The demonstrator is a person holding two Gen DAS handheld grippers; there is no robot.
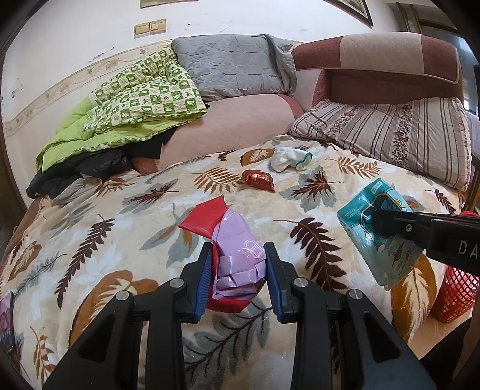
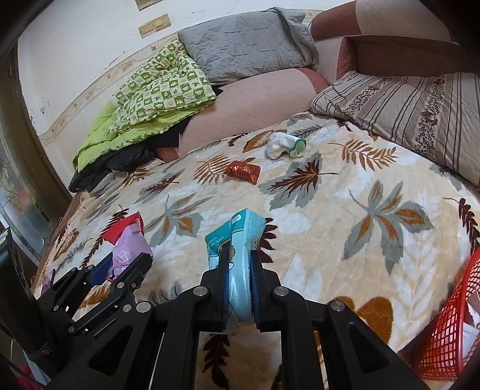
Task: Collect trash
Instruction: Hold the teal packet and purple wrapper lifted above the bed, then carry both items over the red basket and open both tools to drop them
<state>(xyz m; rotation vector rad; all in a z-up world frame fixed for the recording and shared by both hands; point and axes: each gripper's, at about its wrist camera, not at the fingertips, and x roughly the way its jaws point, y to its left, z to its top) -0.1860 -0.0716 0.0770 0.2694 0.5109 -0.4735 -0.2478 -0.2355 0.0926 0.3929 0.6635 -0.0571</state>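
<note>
This is a bedroom in a home. A big bed (image 1: 168,210) with a leafy blanket fills the room (it looks soft). Pillows (image 1: 390,135) and a green quilt (image 1: 141,102) sit at the far side, near light switches (image 1: 150,28) on the wall.

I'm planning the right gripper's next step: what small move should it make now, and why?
Probably swing the right gripper rightward over the red mesh basket and release. Its fingers are already clamped on the teal plastic tissue pack, lifted above the leaf-patterned blanket, with the basket at the bed's right edge.
</note>
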